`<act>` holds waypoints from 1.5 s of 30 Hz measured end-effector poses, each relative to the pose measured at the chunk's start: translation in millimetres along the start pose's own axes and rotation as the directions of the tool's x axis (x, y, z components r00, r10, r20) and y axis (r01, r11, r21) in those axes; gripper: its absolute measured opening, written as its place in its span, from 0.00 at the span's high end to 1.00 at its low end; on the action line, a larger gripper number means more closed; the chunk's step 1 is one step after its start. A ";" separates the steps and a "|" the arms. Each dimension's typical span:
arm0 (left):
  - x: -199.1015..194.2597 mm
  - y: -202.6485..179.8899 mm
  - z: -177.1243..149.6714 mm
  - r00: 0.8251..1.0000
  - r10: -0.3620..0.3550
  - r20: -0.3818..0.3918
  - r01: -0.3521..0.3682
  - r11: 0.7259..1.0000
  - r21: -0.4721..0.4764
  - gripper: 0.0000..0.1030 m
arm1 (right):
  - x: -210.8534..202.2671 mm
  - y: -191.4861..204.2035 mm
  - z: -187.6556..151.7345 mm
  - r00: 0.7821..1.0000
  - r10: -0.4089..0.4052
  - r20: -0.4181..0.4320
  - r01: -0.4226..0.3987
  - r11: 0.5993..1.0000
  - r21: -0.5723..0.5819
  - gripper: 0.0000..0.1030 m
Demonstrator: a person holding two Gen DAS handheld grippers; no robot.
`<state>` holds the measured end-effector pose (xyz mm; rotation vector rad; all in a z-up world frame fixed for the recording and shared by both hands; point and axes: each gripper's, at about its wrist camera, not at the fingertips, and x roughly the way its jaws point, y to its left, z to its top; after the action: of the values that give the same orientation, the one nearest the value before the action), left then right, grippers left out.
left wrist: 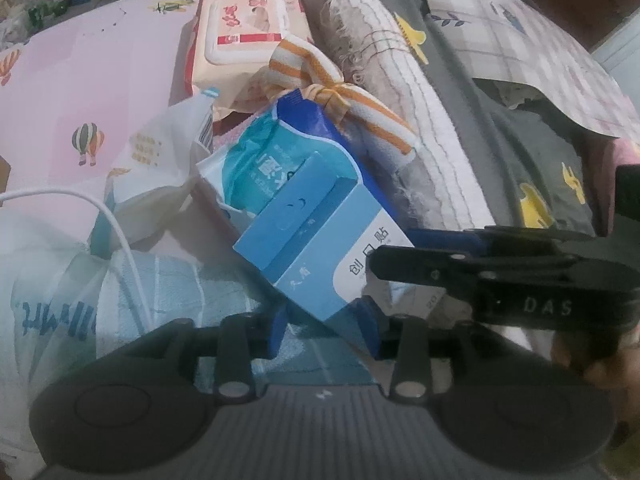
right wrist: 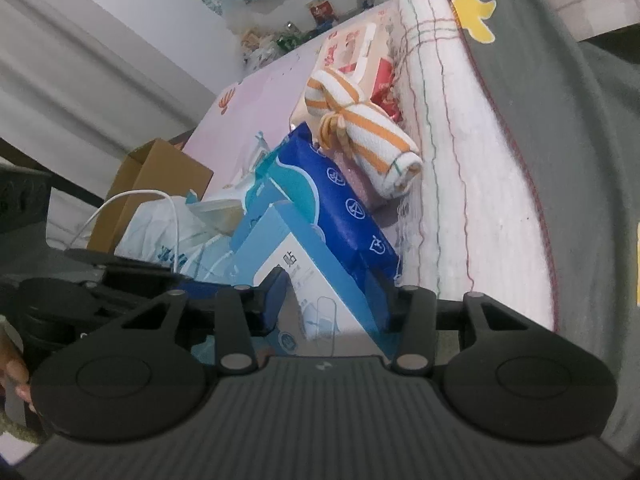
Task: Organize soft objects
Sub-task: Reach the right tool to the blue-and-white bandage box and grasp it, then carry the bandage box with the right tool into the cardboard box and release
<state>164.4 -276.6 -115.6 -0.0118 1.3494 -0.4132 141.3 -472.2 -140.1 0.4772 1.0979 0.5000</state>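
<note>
Seemingly, blue box (left wrist: 320,236) reads "创口贴"

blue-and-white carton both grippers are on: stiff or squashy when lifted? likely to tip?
The blue-and-white carton looks like thin folded card with crisp edges, so probably stiff but crushable. It leans on the blue wipes pack, so it may tip or slide if released. Left gripper and right gripper bracket it.

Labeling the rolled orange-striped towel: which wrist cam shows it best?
Right wrist view: the orange-striped towel shows whole, its tied middle and rolled end both clear. The left wrist view shows it from the side, its lower edge behind the dark blue wipes pack.
</note>
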 end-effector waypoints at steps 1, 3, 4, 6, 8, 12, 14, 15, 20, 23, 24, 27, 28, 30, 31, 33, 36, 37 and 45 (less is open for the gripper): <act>1.1 0.4 0.8 1.000 -0.002 -0.002 0.002 1.000 -0.003 0.56 | 2.3 -2.7 1.6 1.000 0.010 -0.006 -0.010 1.000 0.006 0.55; 4.1 -0.5 2.4 1.000 -0.007 -0.003 0.007 1.000 -0.007 0.55 | 7.9 -8.6 6.2 0.999 0.035 -0.023 -0.034 0.999 0.028 0.54; 4.8 -1.8 3.0 1.000 -0.004 -0.003 0.004 1.000 -0.004 0.55 | 9.9 -9.3 7.5 0.999 0.040 -0.028 -0.039 0.999 0.031 0.53; 4.2 -7.4 1.9 1.000 0.006 0.009 -0.007 1.000 0.011 0.56 | 11.2 -10.8 7.2 0.998 0.043 -0.040 -0.041 0.999 0.032 0.53; 1.4 -12.4 0.7 1.000 0.000 0.020 0.000 1.000 0.021 0.62 | 7.4 -11.8 5.8 0.999 0.040 -0.036 -0.039 0.999 0.035 0.57; -14.6 -24.3 -3.7 0.997 -0.004 0.073 -0.001 0.998 0.068 0.60 | -6.9 -13.3 0.2 0.999 0.049 -0.012 -0.048 0.997 0.063 0.64; -22.8 -29.1 -6.3 0.996 -0.015 0.091 0.007 0.996 0.086 0.60 | -21.1 -15.0 -3.7 0.998 0.060 0.015 -0.061 0.994 0.086 0.65; -26.0 -31.3 -6.4 0.995 -0.024 0.096 0.015 0.996 0.089 0.60 | -26.3 -14.7 -5.3 0.998 0.062 0.025 -0.064 0.993 0.095 0.65; -52.5 -37.1 -12.8 0.989 -0.067 0.134 0.050 0.990 0.130 0.60 | -56.6 -7.6 -14.5 0.995 0.056 0.084 -0.068 0.987 0.145 0.66; -72.0 -32.4 -17.7 0.983 -0.090 0.157 0.069 0.989 0.133 0.61 | -72.0 8.1 -16.4 0.993 0.049 0.107 -0.065 0.986 0.154 0.67; -81.7 -28.2 -19.9 0.981 -0.097 0.167 0.074 0.988 0.134 0.61 | -76.3 14.8 -17.0 0.992 0.049 0.115 -0.067 0.986 0.156 0.67; -111.4 -7.9 -25.9 0.976 -0.092 0.196 0.066 0.989 0.135 0.61 | -81.2 44.2 -17.1 0.989 0.059 0.139 -0.080 0.984 0.156 0.67; -120.8 1.2 -27.1 0.976 -0.083 0.202 0.057 0.989 0.133 0.61 | -80.0 55.1 -16.8 0.987 0.065 0.145 -0.088 0.984 0.158 0.67; -140.7 24.8 -28.7 0.975 -0.059 0.213 0.034 0.992 0.123 0.61 | -72.1 77.9 -14.4 0.985 0.080 0.155 -0.105 0.981 0.165 0.67; -150.5 39.2 -29.7 0.975 -0.048 0.216 0.024 0.993 0.114 0.61 | -65.4 91.7 -13.0 0.983 0.089 0.159 -0.116 0.979 0.170 0.67; -172.1 75.2 -31.5 0.975 -0.020 0.223 -0.001 0.995 0.096 0.60 | -45.6 123.4 -8.7 0.980 0.114 0.163 -0.143 0.973 0.183 0.67; -203.1 135.7 -34.5 0.970 0.035 0.242 -0.055 0.996 0.075 0.60 | -6.3 174.9 -0.9 0.974 0.155 0.168 -0.187 0.962 0.198 0.67; -211.5 156.4 -34.3 0.968 0.056 0.246 -0.074 0.995 0.067 0.60 | 12.4 194.4 3.1 0.970 0.174 0.169 -0.208 0.956 0.208 0.67; -225.7 324.8 -9.0 0.955 0.199 0.221 -0.210 0.977 0.029 0.60 | 170.2 315.2 38.0 0.964 0.223 0.143 -0.257 0.920 0.296 0.67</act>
<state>211.7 93.5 15.7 0.1224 1.1113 -0.2631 193.6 -124.9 -60.2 0.9173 1.0236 0.5100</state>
